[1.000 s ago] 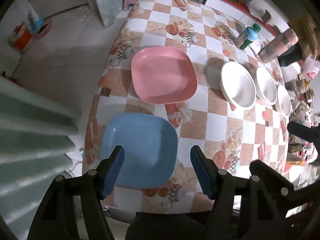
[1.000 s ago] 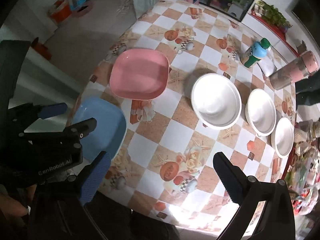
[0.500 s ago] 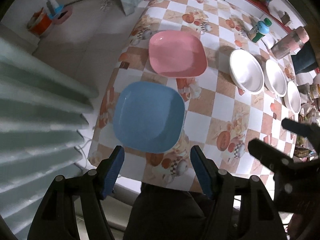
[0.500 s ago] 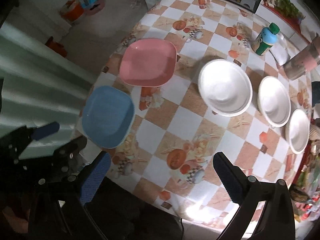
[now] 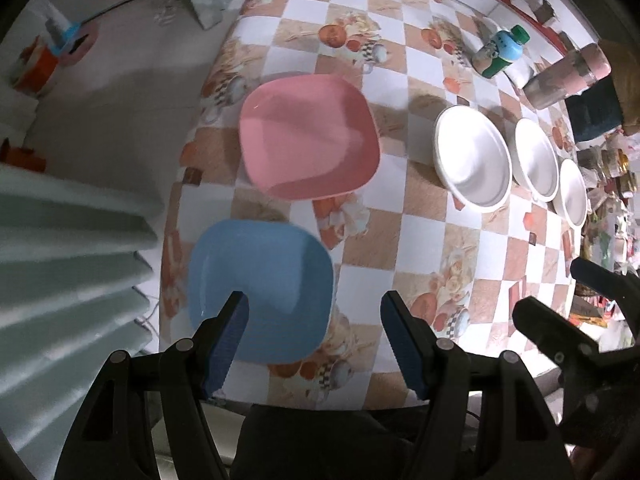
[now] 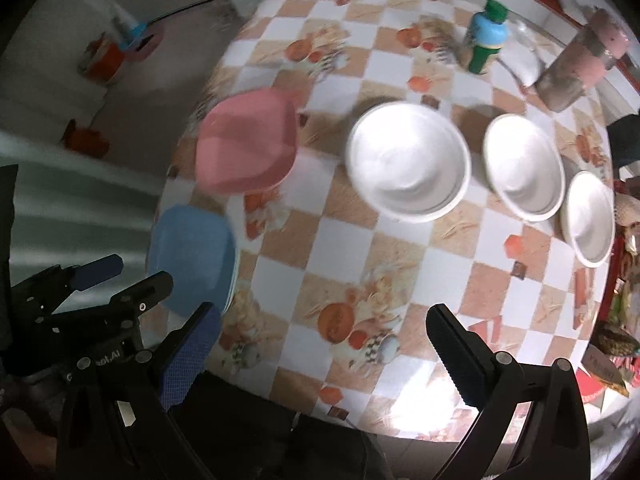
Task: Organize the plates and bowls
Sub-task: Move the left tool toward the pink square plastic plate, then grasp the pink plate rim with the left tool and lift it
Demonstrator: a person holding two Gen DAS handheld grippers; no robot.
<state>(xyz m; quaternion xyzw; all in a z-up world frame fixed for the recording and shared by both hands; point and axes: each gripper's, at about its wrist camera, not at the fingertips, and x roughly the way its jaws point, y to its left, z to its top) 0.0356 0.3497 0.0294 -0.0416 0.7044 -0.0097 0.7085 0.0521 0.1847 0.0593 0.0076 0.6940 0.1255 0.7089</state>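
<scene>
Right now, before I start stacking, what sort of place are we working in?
Most likely a home kitchen or dining corner: a table under a checkered, food-printed plastic tablecloth holds a square pink plastic plate, three round white bowls, and a green-capped drink bottle, with household clutter at the table's edge.

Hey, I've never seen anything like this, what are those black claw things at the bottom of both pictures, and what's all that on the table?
Those claws are two hand-held grippers; a person carries one in each hand, and each has a wide-angle camera looking down along its two fingers. One picture is from the left gripper, the other from the right gripper. Both hang over a table with a checkered cloth, jaws open, holding nothing. On the cloth lie a blue plate, a pink plate and three white bowls in a row. Further back stand a green bottle and a pink-capped tumbler.
</scene>
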